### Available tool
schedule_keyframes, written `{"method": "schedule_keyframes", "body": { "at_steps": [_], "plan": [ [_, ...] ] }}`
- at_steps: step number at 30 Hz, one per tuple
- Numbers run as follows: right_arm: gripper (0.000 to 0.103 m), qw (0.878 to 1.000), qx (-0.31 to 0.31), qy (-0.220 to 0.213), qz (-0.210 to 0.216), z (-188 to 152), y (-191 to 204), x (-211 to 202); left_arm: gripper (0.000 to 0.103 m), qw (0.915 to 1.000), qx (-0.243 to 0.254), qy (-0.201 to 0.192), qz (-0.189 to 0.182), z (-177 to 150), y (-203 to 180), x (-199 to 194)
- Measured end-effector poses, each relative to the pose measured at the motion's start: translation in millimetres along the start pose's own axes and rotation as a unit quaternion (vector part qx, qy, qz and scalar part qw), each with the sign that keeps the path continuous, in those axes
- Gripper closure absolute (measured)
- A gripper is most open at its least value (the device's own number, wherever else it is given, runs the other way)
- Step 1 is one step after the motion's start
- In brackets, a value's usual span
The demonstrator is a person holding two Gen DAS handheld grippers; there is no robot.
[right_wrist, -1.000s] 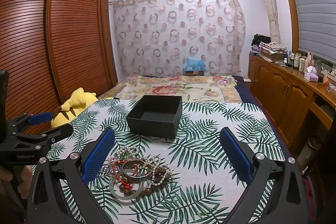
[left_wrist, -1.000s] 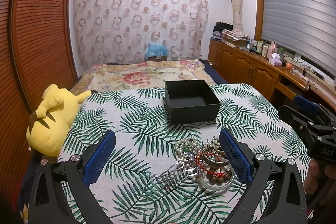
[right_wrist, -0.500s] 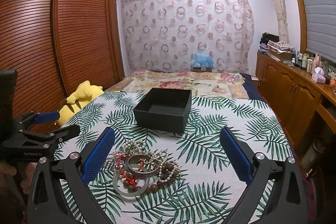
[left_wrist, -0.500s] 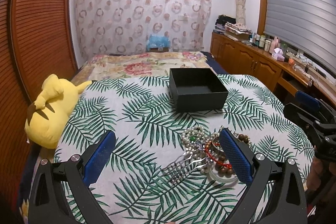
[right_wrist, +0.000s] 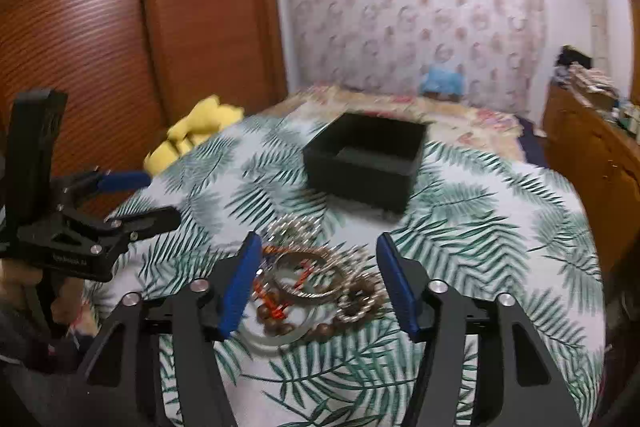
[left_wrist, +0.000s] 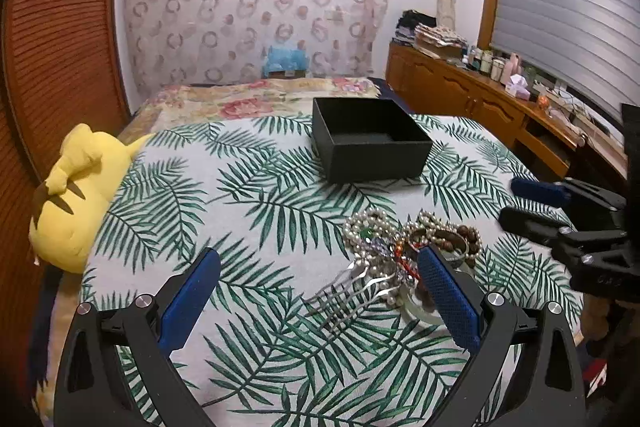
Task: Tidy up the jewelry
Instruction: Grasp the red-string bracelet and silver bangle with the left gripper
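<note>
A pile of jewelry (left_wrist: pixel 404 251) lies on the palm-leaf cloth: pearl strands, wooden beads, bangles and a silver hair comb (left_wrist: pixel 352 291). An open black box (left_wrist: pixel 368 139) stands behind it. My left gripper (left_wrist: pixel 320 291) is open, with the comb between its fingers. My right gripper (right_wrist: pixel 320 279) is open but narrower, its blue fingers either side of the pile (right_wrist: pixel 316 279), over a silver bangle (right_wrist: pixel 308 275). The box also shows in the right wrist view (right_wrist: pixel 364 163).
A yellow plush toy (left_wrist: pixel 76 195) lies at the table's left edge. A bed (left_wrist: pixel 256 99) stands behind the table, a wooden counter (left_wrist: pixel 500 107) with bottles on the right, and a wooden wardrobe (right_wrist: pixel 120 47) on the left.
My right gripper has moved left and forward onto the jewelry pile and its fingers have narrowed. My left gripper has dropped a little closer to the comb.
</note>
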State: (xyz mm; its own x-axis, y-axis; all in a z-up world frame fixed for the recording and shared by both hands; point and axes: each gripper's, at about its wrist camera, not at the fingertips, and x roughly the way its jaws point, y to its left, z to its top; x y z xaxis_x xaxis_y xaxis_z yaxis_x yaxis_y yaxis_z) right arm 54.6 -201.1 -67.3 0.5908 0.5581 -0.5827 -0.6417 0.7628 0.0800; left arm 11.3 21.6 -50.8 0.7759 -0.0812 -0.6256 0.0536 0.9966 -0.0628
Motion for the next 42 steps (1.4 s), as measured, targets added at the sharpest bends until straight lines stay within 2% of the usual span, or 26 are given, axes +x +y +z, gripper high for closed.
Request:
{"method": "schedule_keyframes", "body": {
  "at_steps": [3,8,11,18,19,21,28,30,32,35,37,42],
  "plan": [
    [0.061,0.999,-0.01,0.03,0.015,-4,4,18,0.008,1.0,0.002,0.005,-0.006,-4,1,4],
    [0.073,0.997,-0.026,0.068,0.039,-8,10,40,0.008,0.9995,0.002,0.022,-0.022,-10,3,12],
    [0.076,0.994,-0.043,0.082,0.052,-7,16,48,0.016,0.9991,0.005,0.029,-0.029,-12,2,14],
    [0.087,0.988,-0.084,0.119,0.053,-3,23,70,0.017,0.9984,0.009,0.038,-0.04,-17,-1,21],
    [0.088,0.987,-0.087,0.123,0.053,-3,23,72,0.02,0.9982,0.009,0.04,-0.044,-17,-1,23],
    [0.097,0.986,-0.091,0.125,0.056,-3,23,72,0.026,0.9975,0.009,0.048,-0.051,-14,-4,27],
    [0.098,0.992,-0.07,0.094,0.056,4,11,54,0.043,0.9945,0.043,0.053,-0.079,4,-25,41],
    [0.098,0.993,-0.064,0.083,0.054,6,6,45,0.051,0.9934,0.05,0.06,-0.083,4,-30,46],
    [0.098,0.994,-0.06,0.074,0.049,9,1,38,0.065,0.9921,0.059,0.069,-0.087,4,-36,53],
    [0.098,0.996,-0.053,0.062,0.043,11,-4,28,0.076,0.9905,0.069,0.075,-0.092,3,-42,60],
    [0.098,0.996,-0.05,0.059,0.04,10,-8,25,0.081,0.9898,0.075,0.077,-0.094,5,-45,63],
    [0.098,0.997,-0.043,0.057,0.035,7,-14,22,0.086,0.9882,0.091,0.079,-0.094,11,-50,68]
  ]
}}
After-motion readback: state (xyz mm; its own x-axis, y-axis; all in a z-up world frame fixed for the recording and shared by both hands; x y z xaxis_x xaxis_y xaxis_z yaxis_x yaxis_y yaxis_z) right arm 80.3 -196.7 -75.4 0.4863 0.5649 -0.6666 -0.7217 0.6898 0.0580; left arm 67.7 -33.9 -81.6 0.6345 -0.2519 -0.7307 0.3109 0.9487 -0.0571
